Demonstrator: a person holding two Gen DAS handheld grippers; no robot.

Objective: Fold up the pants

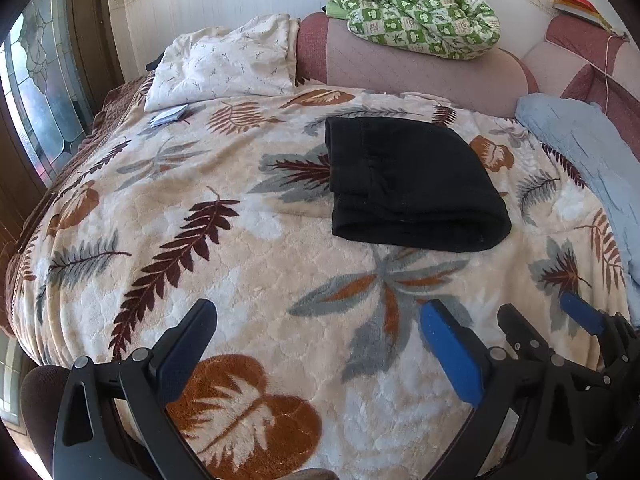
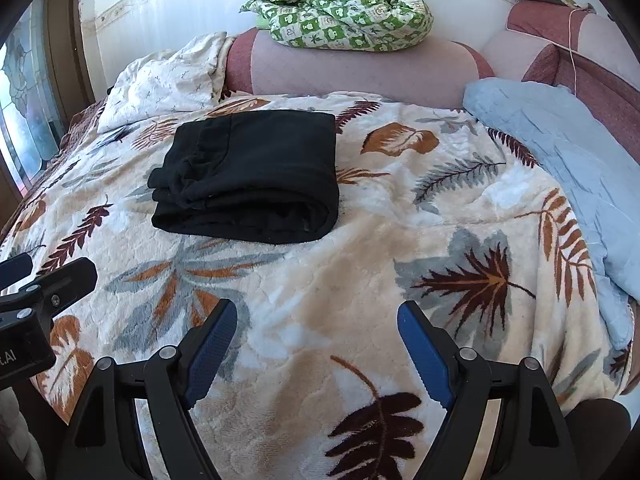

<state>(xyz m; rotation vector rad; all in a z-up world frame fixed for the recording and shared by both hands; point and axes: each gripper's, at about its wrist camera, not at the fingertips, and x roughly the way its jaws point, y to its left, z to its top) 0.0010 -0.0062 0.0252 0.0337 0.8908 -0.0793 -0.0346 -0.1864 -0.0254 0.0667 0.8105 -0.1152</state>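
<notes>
The black pants (image 1: pixel 412 184) lie folded into a compact rectangle on the leaf-patterned blanket (image 1: pixel 248 240), towards the head of the bed. They also show in the right wrist view (image 2: pixel 248 176). My left gripper (image 1: pixel 320 320) is open and empty, well short of the pants, above the blanket. My right gripper (image 2: pixel 316 320) is open and empty too, near the front of the bed. The right gripper shows at the lower right of the left wrist view (image 1: pixel 548 316), and the left gripper at the left edge of the right wrist view (image 2: pixel 44 268).
A white pillow (image 1: pixel 224 64) lies at the back left, a light blue quilt (image 2: pixel 560 152) at the right. A green patterned duvet (image 2: pixel 340 4) is piled on the pink headboard (image 1: pixel 420 64). Books (image 1: pixel 576 4) sit on the headboard's right. A window (image 1: pixel 36 92) is at the left.
</notes>
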